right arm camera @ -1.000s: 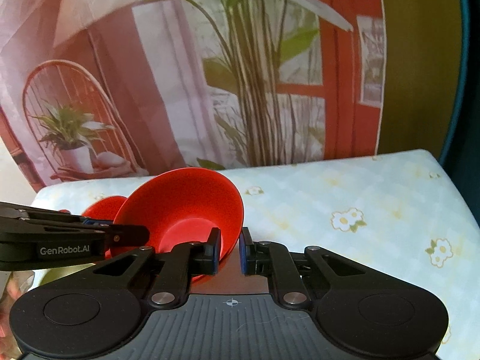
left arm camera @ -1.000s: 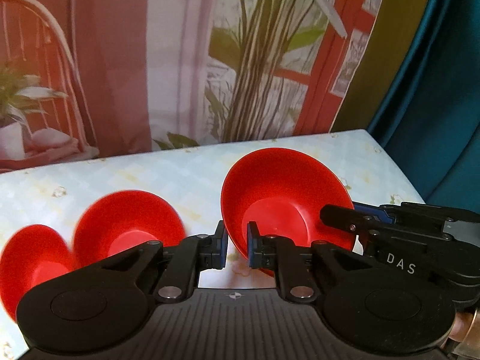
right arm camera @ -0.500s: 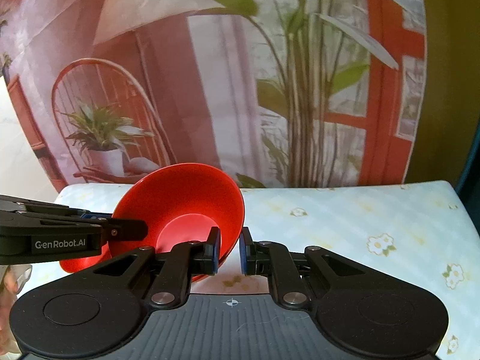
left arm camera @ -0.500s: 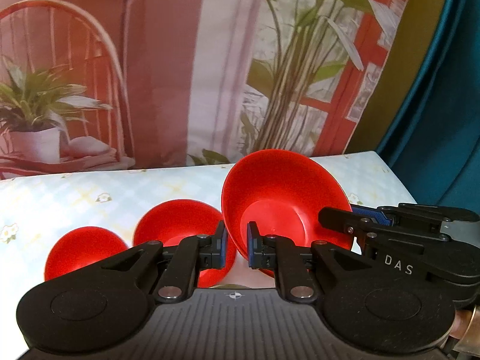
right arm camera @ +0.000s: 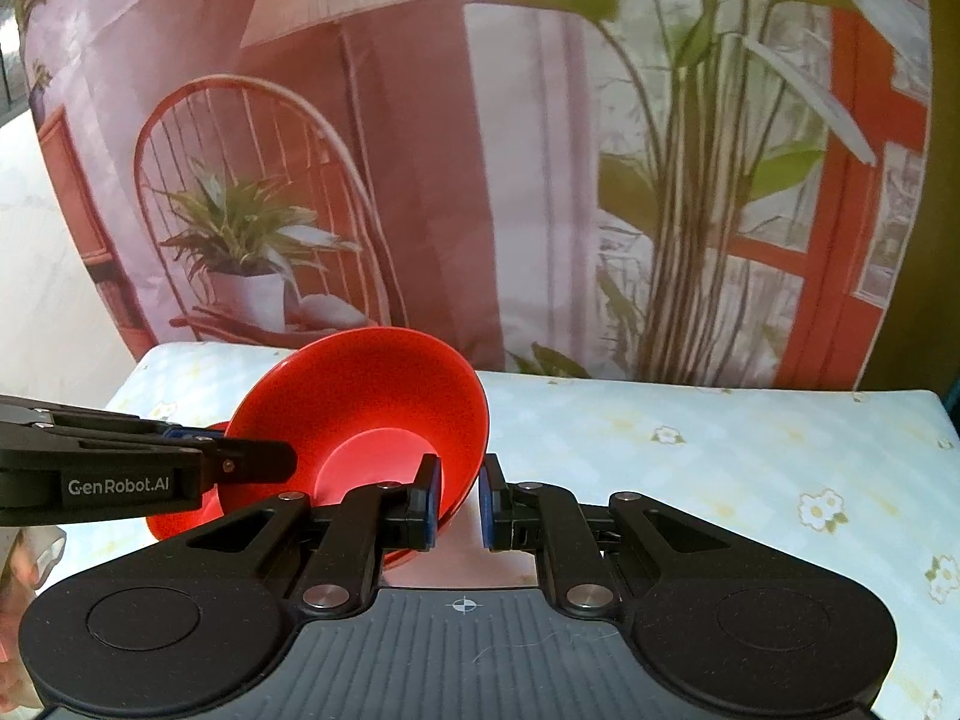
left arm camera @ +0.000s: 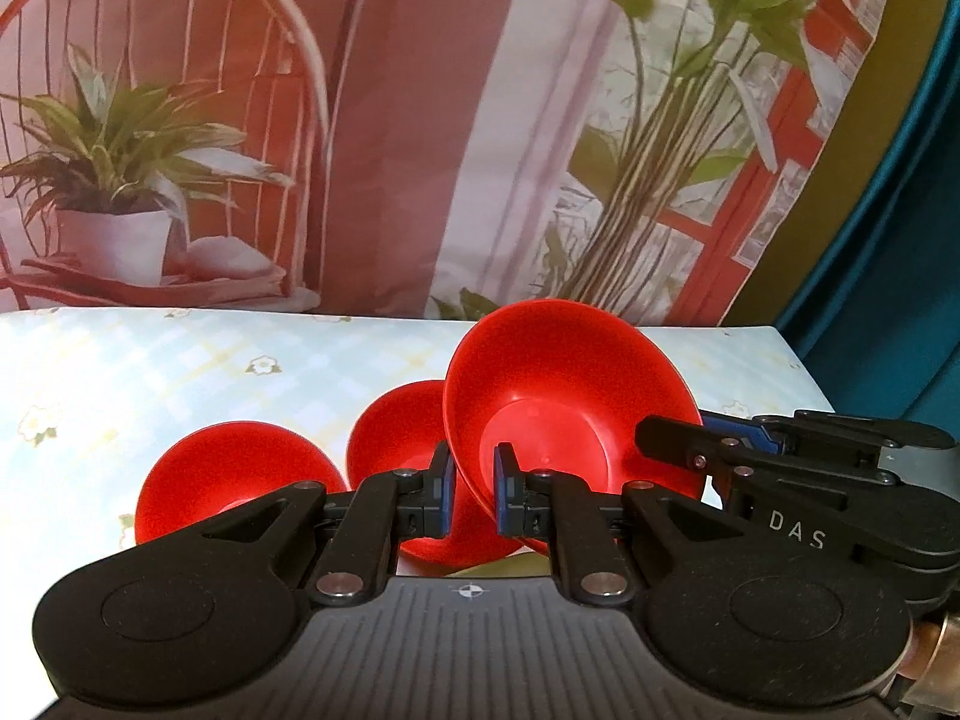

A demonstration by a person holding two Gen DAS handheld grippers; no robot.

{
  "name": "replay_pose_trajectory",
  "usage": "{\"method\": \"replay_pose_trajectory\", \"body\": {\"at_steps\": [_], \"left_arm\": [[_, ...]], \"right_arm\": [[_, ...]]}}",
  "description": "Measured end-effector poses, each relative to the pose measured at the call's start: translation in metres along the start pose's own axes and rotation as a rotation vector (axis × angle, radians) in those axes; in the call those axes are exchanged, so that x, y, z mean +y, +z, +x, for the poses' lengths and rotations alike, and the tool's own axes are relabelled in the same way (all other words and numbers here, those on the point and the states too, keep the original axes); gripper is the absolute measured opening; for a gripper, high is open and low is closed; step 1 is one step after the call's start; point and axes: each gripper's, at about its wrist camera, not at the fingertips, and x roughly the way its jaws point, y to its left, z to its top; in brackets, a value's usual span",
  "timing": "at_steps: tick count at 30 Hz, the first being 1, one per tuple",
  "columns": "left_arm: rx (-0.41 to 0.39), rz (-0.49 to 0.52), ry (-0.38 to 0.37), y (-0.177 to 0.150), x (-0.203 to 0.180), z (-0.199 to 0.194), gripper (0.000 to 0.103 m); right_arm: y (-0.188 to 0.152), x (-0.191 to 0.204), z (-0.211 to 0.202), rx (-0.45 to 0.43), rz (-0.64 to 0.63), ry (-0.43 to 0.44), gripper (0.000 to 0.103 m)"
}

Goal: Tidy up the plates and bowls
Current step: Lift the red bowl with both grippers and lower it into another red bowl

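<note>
A red bowl (left arm camera: 564, 408) is held tilted and clear of the table (left arm camera: 180, 360), its rim pinched on both sides: the left gripper (left arm camera: 471, 495) is closed on the near-left edge, the right gripper (right arm camera: 459, 498) on the opposite edge, with one finger of each inside the bowl and one outside. Just left of and below the left gripper two more bowls sit on the cloth: a middle bowl (left arm camera: 396, 426), partly hidden behind the held one, and a far-left bowl (left arm camera: 234, 474). Nesting onto the middle bowl is judged to be the step in hand. Since only thin rim is gripped on a smooth, steep wall, a slip could be caused by uneven pull between the two grippers or by a twist. If the bowl is lowered while tilted, the middle bowl's rim could be struck and pushed along the cloth, or the stack left crooked.
</note>
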Motion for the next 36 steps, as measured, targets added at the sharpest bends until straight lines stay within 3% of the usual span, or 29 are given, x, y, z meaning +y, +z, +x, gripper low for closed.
{"method": "replay_pose_trajectory", "body": {"at_steps": [23,36], "left_arm": [[0.003,-0.050,-0.003,-0.002,0.017,0.012,0.014],[0.021,-0.024,0.040,-0.006,0.025,0.025,0.014]], "right_arm": [[0.004,0.009,0.029,0.035,-0.032,0.009,0.012],[-0.002,0.012,0.053,0.072,-0.028,0.019,0.012]]}}
